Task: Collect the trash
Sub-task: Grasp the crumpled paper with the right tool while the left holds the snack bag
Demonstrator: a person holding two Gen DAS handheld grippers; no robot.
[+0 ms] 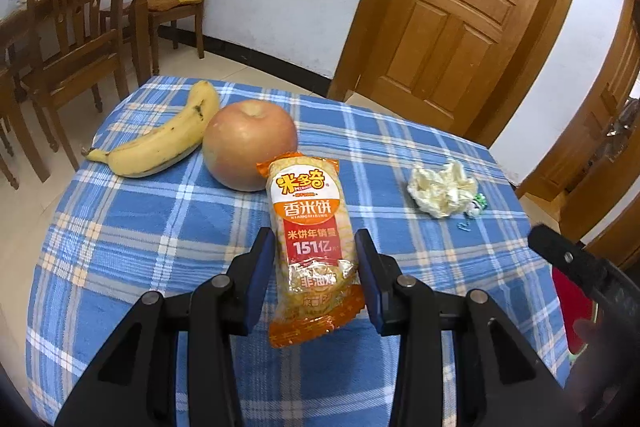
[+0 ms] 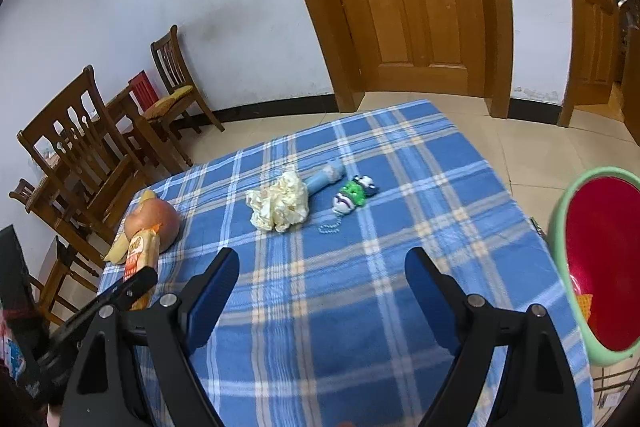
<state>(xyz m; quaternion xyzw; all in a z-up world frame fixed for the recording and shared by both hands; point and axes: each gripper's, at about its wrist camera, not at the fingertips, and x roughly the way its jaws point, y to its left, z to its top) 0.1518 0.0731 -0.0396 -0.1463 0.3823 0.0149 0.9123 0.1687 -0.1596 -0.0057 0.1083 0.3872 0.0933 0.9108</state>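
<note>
An orange rice-cracker packet [image 1: 308, 195] stands between the blue pads of my left gripper [image 1: 314, 239], which is shut on its lower half. The packet's top reaches up in front of an apple [image 1: 250, 143]. A crumpled cream tissue [image 1: 442, 193] lies on the blue plaid tablecloth [image 1: 120, 247] to the right. In the right wrist view the same tissue [image 2: 280, 205] lies ahead of my right gripper [image 2: 323, 255], which hangs open over bare cloth with nothing between its fingers. The packet [image 2: 138, 251] shows at the left there.
A banana [image 1: 160, 143] lies left of the apple. A green toy on a bead chain [image 2: 352, 195] and a light-blue tube [image 2: 326, 177] lie beside the tissue. A red bin with a green rim [image 2: 560, 227] stands off the table's right edge. Wooden chairs [image 1: 76, 27] stand at the left.
</note>
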